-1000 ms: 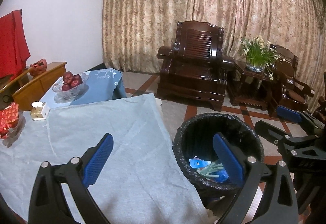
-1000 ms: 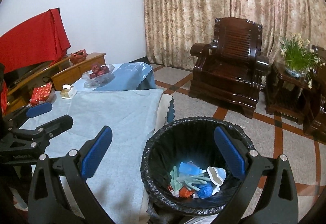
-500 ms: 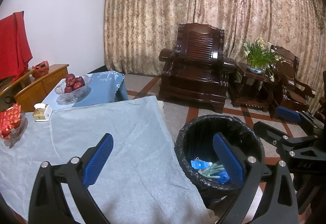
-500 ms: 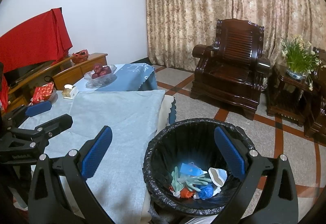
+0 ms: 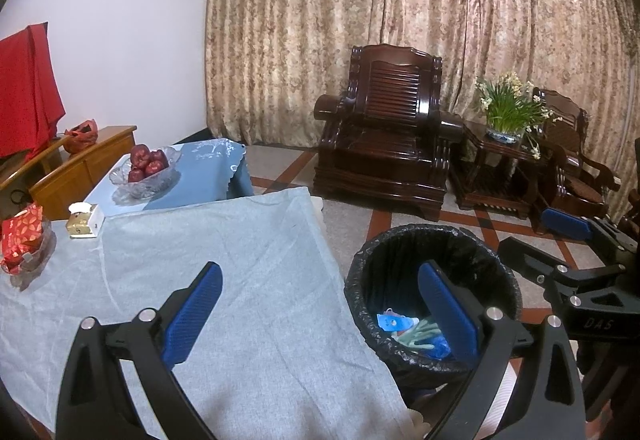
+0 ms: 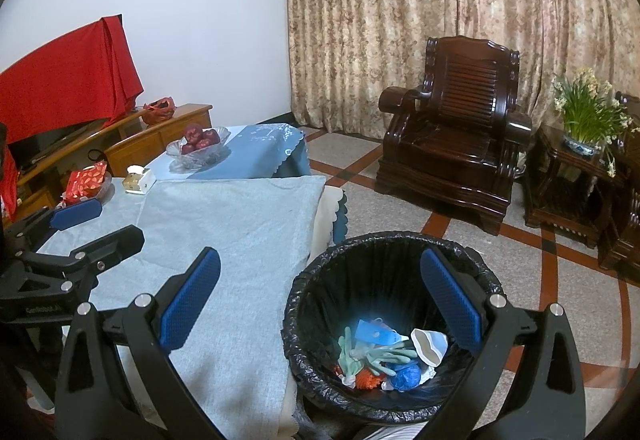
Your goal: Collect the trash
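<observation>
Item: trash, lying at the bottom of the bin, which stands on the floor just beside the table edge. Contents I can make out from the right wrist view: a pale green rubber glove, a blue paper tag, a white cup-like scrap, a blue crumpled wad, an orange bit.

Handling, my estimate: all light and soft, nothing looks breakable. The glove would be limp and a little slick, so I would pinch it at a bunched fold. The paper tag is flat and thin, best taken by an edge. The wad would crush under a firm squeeze.

Bin liner: thin black plastic, crinkled over the rim, easily snagged or torn by a fingertip.

Right gripper: jaws spread wide, holding nothing, above the bin mouth.

Left gripper: jaws likewise spread and empty, over the table corner next to the bin.

Table cloth: grey-blue, bare where I can see it; I spot no loose litter on it.

Far end of table: glass bowl of red apples, small white box, red packet.

My reading: collection looks close to done.
</observation>
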